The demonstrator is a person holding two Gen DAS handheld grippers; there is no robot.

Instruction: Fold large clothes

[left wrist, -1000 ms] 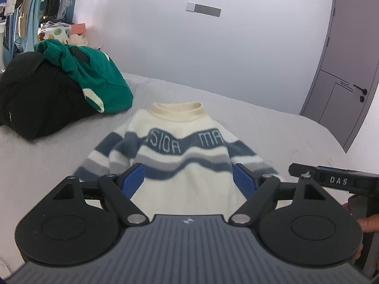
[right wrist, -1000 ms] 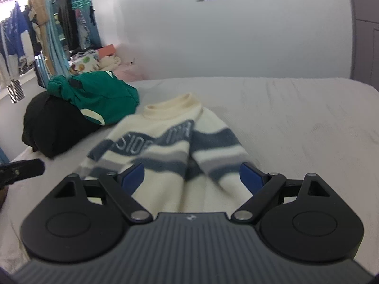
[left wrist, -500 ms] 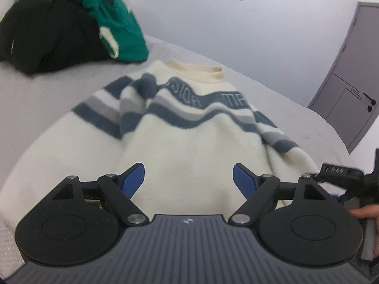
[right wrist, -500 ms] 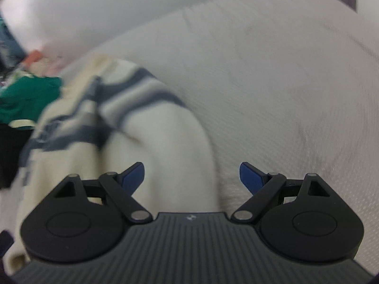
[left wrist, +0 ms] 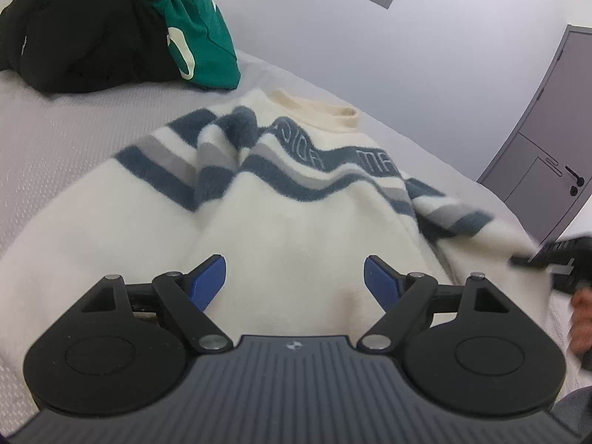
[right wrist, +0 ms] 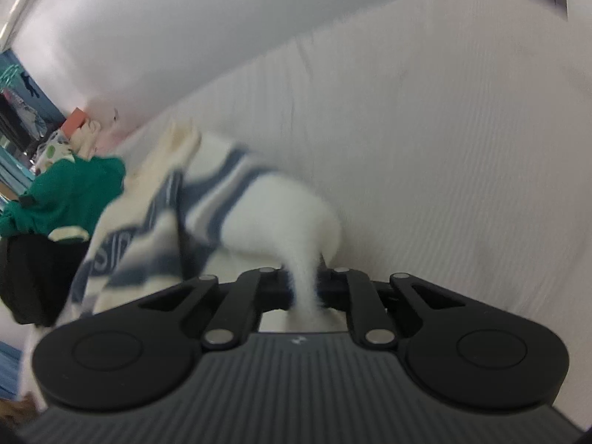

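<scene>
The cream sweater (left wrist: 296, 229) with blue and grey stripes lies face up on the grey bed (left wrist: 55, 140), collar toward the wall, both sleeves angled outward; a black garment (left wrist: 85, 33) and a green one (left wrist: 196, 37) sit heaped well apart from it at the bed's far left corner; the change of the last second belongs to the right gripper (right wrist: 301, 288), whose jaws stood wide a moment ago and have just been closing, and now they are clamped on a pinch of the sweater's white fleece, which rises in a thin tuft between them; that fleece appears to be the end of the right sleeve, though motion blur makes the exact spot hard to tell; the left gripper (left wrist: 294, 281) has dropped closer over the garment's lower body and holds nothing, its jaws apart with plain cloth showing between the blue fingertips (left wrist: 209, 281); in its view the right tool shows only as a dark blur at the frame's right edge, beside a hand (left wrist: 581, 329); as a judgement, the first fold is starting, the right sleeve being secured so it can be carried across the chest, while the left side has not yet taken a hold.
</scene>
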